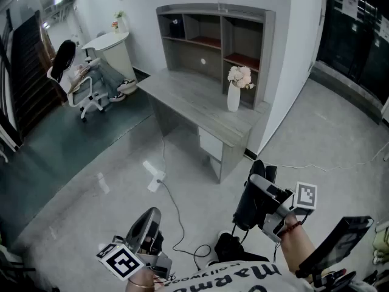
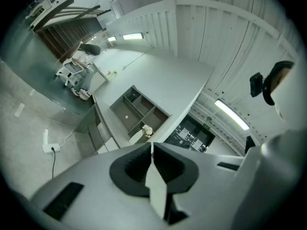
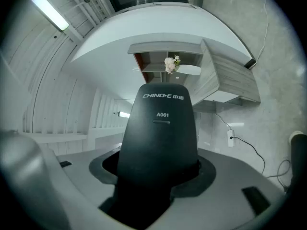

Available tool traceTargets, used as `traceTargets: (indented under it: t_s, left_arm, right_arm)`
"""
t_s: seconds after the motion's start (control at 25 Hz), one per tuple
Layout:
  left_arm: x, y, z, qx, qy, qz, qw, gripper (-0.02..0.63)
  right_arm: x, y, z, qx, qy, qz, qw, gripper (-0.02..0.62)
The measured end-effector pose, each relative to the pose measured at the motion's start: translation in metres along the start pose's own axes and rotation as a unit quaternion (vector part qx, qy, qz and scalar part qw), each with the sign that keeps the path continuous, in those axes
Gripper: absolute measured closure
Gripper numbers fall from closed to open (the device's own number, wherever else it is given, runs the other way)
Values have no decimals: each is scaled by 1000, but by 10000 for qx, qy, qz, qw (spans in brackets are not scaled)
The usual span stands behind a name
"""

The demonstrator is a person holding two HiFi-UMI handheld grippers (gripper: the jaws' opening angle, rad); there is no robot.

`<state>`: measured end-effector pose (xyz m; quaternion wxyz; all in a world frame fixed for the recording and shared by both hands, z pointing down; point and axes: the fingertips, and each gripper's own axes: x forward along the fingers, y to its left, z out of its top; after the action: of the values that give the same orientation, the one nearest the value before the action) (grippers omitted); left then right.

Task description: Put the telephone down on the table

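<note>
A black telephone handset [image 1: 251, 198] with light print on its back [image 3: 162, 128] is held upright in my right gripper [image 1: 262, 207], whose jaws are shut on its lower part [image 3: 160, 169]. It hangs low at the right of the head view, well short of the grey table [image 1: 194, 107]. My left gripper [image 1: 144, 229] is at the bottom left over the floor, its jaws shut together with nothing between them [image 2: 152, 158]. The table [image 3: 232, 80] shows ahead in the right gripper view.
On the table stand a grey shelf unit [image 1: 213, 35] and a white vase with flowers [image 1: 234, 95]. A white power strip [image 1: 155, 178] and black cable [image 1: 178, 221] lie on the floor. A person [image 1: 72, 72] sits on a chair far left. A dark panel [image 1: 340, 242] is at the right.
</note>
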<state>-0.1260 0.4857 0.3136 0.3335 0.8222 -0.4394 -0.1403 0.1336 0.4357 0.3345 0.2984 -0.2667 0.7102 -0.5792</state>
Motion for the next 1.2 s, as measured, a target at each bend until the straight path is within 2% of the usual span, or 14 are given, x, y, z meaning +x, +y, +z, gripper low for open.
traceTargets:
  t_s: [0.4, 0.68, 0.8, 1.2]
  left_arm:
    - [-19, 4, 4, -23, -55, -22, 10000, 584]
    - [-21, 5, 11, -1, -110, -128, 9999, 584]
    - [-20, 12, 7, -115, -88, -92, 9999, 584]
    - [10, 39, 19, -216, -171, 164, 9995, 584]
  right_arm:
    - [2, 8, -15, -65, 28, -6, 10000, 308]
    - [10, 10, -15, 124, -37, 142, 9998, 308]
    - [14, 4, -15, 258, -35, 81, 9996, 310]
    - [47, -27, 21, 360, 11, -232, 9991, 311]
